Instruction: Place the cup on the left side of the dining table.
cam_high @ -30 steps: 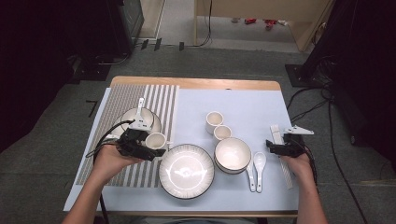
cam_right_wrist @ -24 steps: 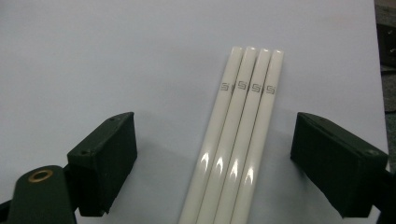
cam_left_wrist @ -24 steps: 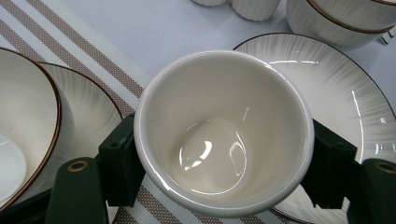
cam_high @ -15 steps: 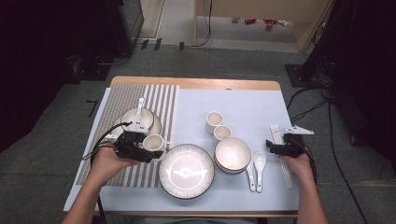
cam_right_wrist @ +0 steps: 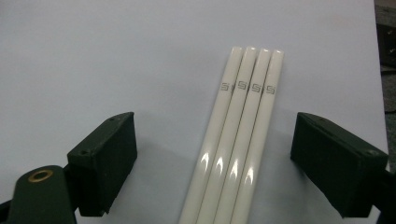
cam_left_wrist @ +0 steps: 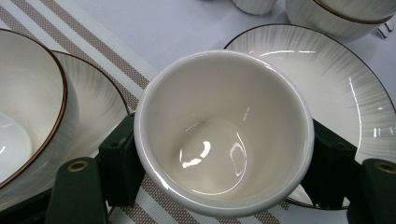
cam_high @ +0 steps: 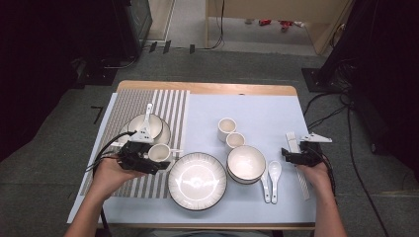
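Observation:
My left gripper (cam_high: 154, 159) is shut on a white cup (cam_high: 159, 152) by the right edge of the striped placemat (cam_high: 173, 106). In the left gripper view the cup (cam_left_wrist: 224, 116) sits upright and empty, and both black pads (cam_left_wrist: 122, 161) press on its sides. At the table's right side, my right gripper (cam_high: 287, 157) is open over several white chopsticks (cam_high: 293, 140). In the right gripper view the chopsticks (cam_right_wrist: 243, 116) lie side by side on the pale cloth between the jaws, touching neither.
A large plate (cam_high: 197, 180) lies at the front centre, just right of the held cup. A bowl (cam_high: 245, 163), two cups (cam_high: 227, 128) and two spoons (cam_high: 272, 173) are beyond it. A bowl on a plate (cam_high: 148, 126) holds a spoon on the placemat.
My left gripper and the cup in it have drifted slightly toward me. The right gripper has stayed over the chopsticks.

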The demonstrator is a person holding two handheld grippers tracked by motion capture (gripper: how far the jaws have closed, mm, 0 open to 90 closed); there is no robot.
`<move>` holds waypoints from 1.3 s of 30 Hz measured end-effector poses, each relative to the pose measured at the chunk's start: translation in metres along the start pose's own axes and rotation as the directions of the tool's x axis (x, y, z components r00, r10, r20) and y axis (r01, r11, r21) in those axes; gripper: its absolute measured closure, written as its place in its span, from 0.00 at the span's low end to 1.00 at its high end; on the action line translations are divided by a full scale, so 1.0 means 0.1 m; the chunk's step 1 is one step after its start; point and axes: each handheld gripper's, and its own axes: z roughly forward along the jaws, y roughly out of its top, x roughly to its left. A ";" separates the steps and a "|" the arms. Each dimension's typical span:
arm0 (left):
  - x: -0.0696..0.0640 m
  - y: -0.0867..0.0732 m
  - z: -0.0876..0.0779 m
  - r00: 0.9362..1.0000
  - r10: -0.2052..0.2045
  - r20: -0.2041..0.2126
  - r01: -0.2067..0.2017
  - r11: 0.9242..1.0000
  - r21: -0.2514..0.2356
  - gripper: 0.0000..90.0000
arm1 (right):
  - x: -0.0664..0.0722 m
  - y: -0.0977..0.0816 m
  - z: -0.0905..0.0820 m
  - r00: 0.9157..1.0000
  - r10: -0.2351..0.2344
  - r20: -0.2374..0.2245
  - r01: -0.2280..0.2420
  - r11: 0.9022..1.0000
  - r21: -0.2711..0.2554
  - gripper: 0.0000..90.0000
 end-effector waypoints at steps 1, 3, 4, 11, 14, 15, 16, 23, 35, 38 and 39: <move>0.00 0.00 0.00 1.000 -0.001 -0.001 0.001 1.000 -0.001 0.31 | 0.00 0.00 0.00 1.000 0.000 0.000 0.000 1.000 0.000 0.16; 0.00 -0.02 -0.01 1.000 0.001 -0.001 -0.001 1.000 -0.003 0.31 | 0.00 0.00 0.00 1.000 0.000 0.000 0.000 1.000 0.000 0.16; 0.00 -0.02 -0.01 1.000 0.001 0.001 -0.001 1.000 -0.004 0.31 | 0.00 0.00 0.00 1.000 0.000 0.000 0.000 1.000 0.000 0.16; 0.01 -0.07 -0.02 1.000 -0.001 0.001 0.001 1.000 -0.009 0.31 | 0.00 0.00 0.00 1.000 0.000 0.000 0.000 1.000 0.000 0.16; 0.02 -0.10 -0.01 1.000 -0.004 0.009 0.005 1.000 -0.008 0.31 | 0.00 0.00 0.00 1.000 0.000 0.000 0.000 1.000 0.000 0.16; 0.03 -0.10 -0.01 1.000 -0.005 0.008 0.005 1.000 -0.006 0.31 | 0.00 0.00 0.00 1.000 0.000 0.000 0.000 1.000 0.000 0.16; 0.03 -0.11 -0.01 1.000 -0.006 0.010 0.006 1.000 -0.008 0.31 | 0.00 0.00 0.00 1.000 0.000 0.000 0.000 1.000 0.000 0.16; 0.05 -0.16 -0.01 1.000 -0.006 0.009 0.006 1.000 -0.011 0.31 | 0.00 0.00 0.00 1.000 0.000 0.000 0.000 1.000 0.000 0.16; 0.09 -0.24 0.02 1.000 0.002 0.004 -0.002 1.000 -0.010 0.31 | 0.00 0.00 0.00 1.000 -0.001 0.000 0.001 1.000 0.000 0.16; 0.10 -0.26 0.02 1.000 0.000 0.002 0.001 1.000 -0.014 0.31 | 0.00 0.00 0.00 1.000 0.000 0.000 0.000 1.000 0.000 0.16; 0.10 -0.27 0.02 1.000 0.004 0.001 -0.004 1.000 -0.014 0.31 | 0.00 0.00 0.00 1.000 0.000 0.000 0.000 1.000 0.000 0.16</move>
